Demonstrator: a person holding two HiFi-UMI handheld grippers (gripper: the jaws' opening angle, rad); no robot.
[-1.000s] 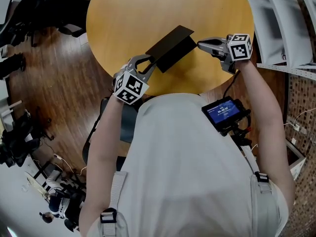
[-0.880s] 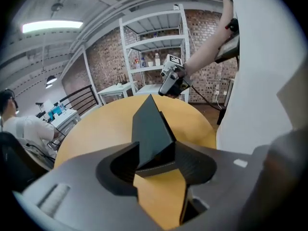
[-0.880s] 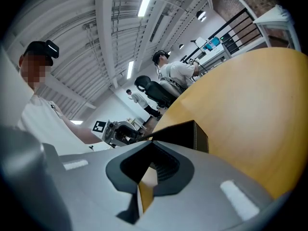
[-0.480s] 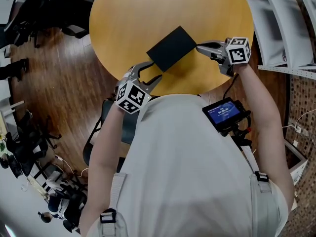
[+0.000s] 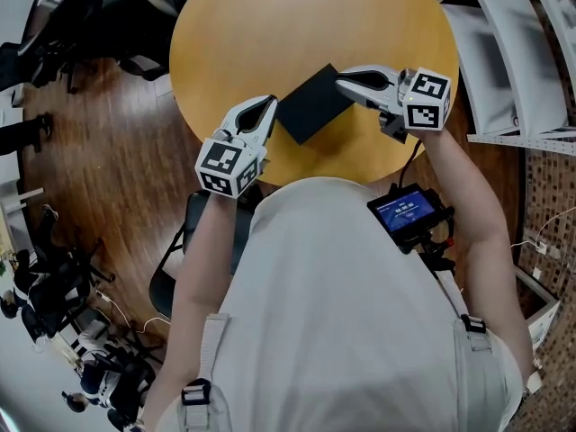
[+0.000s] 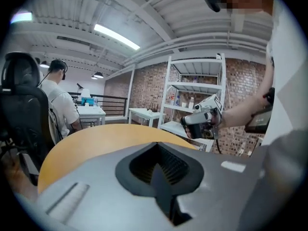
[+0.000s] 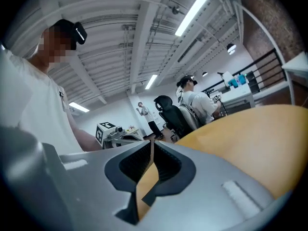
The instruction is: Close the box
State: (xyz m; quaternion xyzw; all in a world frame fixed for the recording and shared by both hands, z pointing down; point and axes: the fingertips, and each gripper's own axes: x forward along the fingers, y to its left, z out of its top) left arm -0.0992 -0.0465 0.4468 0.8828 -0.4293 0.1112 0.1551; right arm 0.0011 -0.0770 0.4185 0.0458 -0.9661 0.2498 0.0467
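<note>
The black box [image 5: 310, 103] lies flat with its lid down on the round yellow table [image 5: 270, 25]. My left gripper [image 5: 270, 104] is shut and empty, with its tips at the box's left corner. In the left gripper view the left gripper [image 6: 156, 146] shows dark pads pressed together above the table. My right gripper [image 5: 340, 77] reaches over the box's right corner. Its jaws are just beginning to open. In its own view the right gripper [image 7: 152, 143] has tips that still almost touch, with only table showing through the slit.
White shelving [image 5: 513, 52] stands right of the table. Office chairs [image 5: 54, 16] and gear crowd the wooden floor at left. A small screen device [image 5: 407, 212] hangs at my chest. People sit at desks in the background [image 7: 195, 100].
The box's raised lid has come down flat. The left gripper opened wide, then shut and moved up beside the box. The right gripper slid left over the box.
</note>
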